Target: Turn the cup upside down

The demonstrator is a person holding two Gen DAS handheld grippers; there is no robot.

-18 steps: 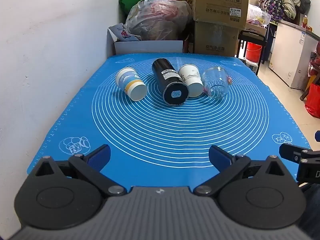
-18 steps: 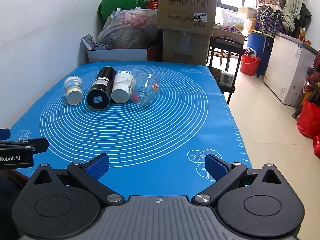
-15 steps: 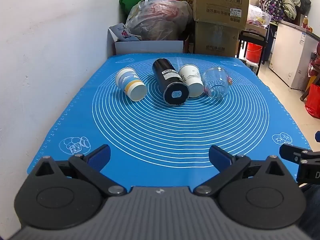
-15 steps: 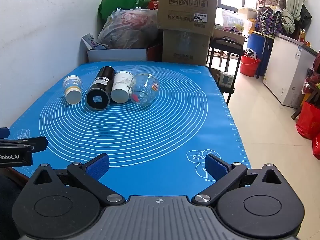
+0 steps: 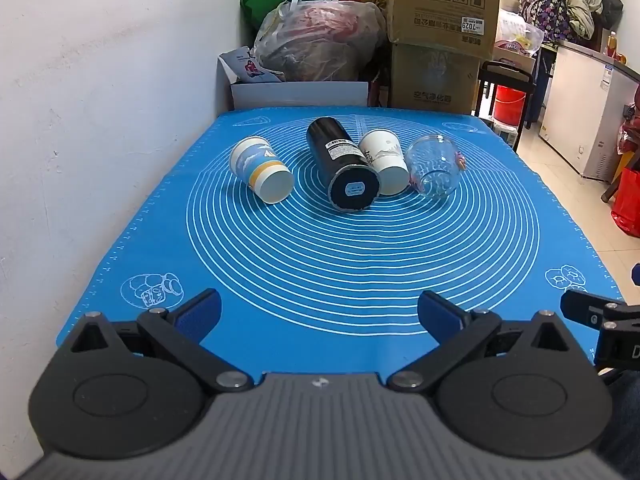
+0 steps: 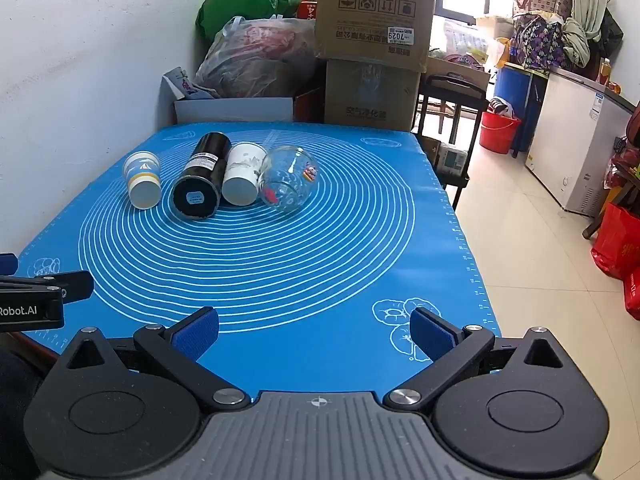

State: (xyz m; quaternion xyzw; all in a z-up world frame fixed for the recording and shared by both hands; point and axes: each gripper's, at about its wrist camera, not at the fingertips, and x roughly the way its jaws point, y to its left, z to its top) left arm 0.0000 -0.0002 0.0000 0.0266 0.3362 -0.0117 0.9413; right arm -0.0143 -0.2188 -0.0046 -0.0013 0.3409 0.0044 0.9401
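Several cups lie on their sides in a row on the blue mat (image 5: 360, 248), bases toward me: a blue-and-white paper cup (image 5: 262, 170) (image 6: 142, 178), a black tumbler (image 5: 344, 164) (image 6: 200, 178), a white paper cup (image 5: 384, 166) (image 6: 242, 178) and a clear glass cup (image 5: 436, 166) (image 6: 288, 180). My left gripper (image 5: 320, 316) is open and empty near the mat's front edge. My right gripper (image 6: 314, 334) is open and empty at the front right of the mat (image 6: 280, 264). Both are well short of the cups.
A white wall runs along the left. Behind the table stand stacked cardboard boxes (image 5: 440, 32), plastic bags (image 5: 320, 44) and an open white box (image 5: 296, 92). To the right are a tiled floor, a black stool (image 6: 452, 100), a red bucket (image 6: 498, 132) and a white freezer (image 6: 580, 140).
Nothing has visibly changed; both grippers stay open and nearly still.
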